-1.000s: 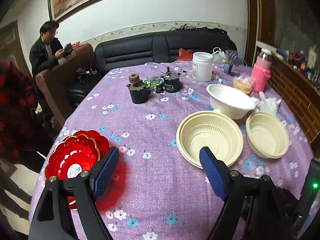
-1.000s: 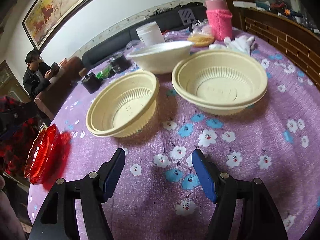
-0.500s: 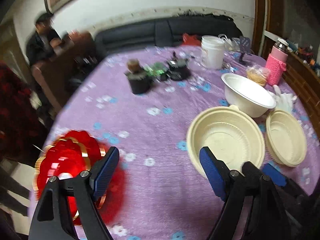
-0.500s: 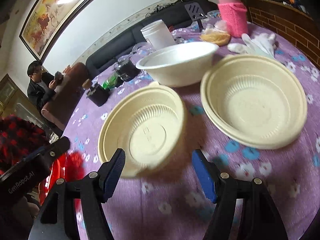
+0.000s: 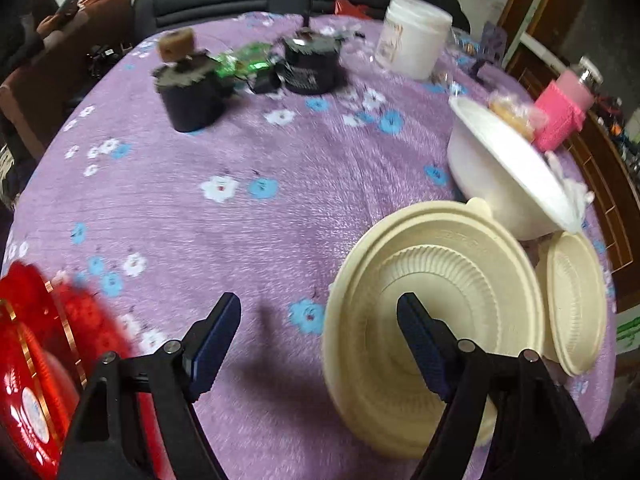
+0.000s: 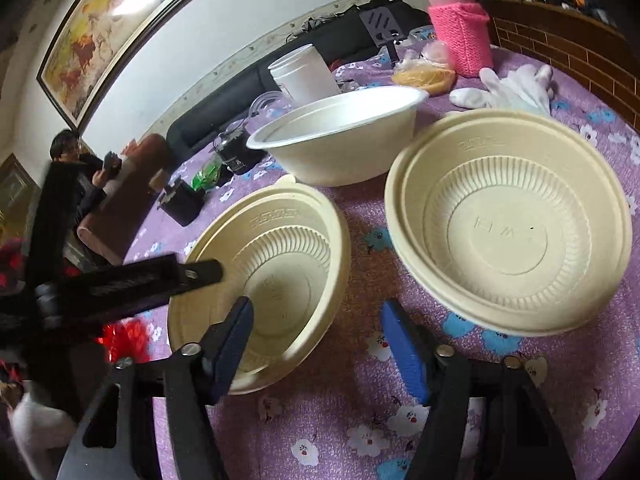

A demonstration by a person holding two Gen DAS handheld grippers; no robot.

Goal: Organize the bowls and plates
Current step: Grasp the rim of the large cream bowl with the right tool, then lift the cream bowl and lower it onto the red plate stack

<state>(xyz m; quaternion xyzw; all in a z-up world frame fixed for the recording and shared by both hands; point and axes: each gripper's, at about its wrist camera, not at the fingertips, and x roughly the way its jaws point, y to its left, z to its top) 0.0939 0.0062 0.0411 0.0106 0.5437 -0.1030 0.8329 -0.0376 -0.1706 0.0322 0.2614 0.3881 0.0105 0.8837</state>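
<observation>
Left tongs (image 5: 320, 316) are pointing steeply down at the desk (image 5: 248, 216) at the bottom of the left wrist view, jaws apart and closing. One blue pad is hanging over bare purple floral cloth while the other is sitting inside the near cream bowl (image 5: 436, 320); the bowl's left rim is lying between the pads, and no pad is pressing on it. At the lower left edge, the red scalloped plate (image 5: 28, 368) is lying flat, blurred.

Over to the right wrist view: right tongs (image 6: 316, 344) at the bottom centre, jaws apart and closing too. The left pad is overlapping the near cream bowl (image 6: 272, 280), the right pad is over the cloth outside it, and the bowl's near right rim is passing between them without a clamp. The left tongs' black arm (image 6: 132, 280) is reaching in from the left over that same bowl.

Just right of it, a second cream bowl (image 6: 508, 228) is sitting upright, a narrow strip of cloth between the two. Behind both, centre frame, the white bowl (image 6: 340, 136) is standing, close to both. Farther back: a white tub (image 6: 304, 72), a pink knitted bottle sleeve (image 6: 460, 36), white gloves (image 6: 508, 88), and two dark motor-like parts (image 5: 192, 92) at the upper left. A seated person (image 6: 80, 168) is on a sofa at the far left.
</observation>
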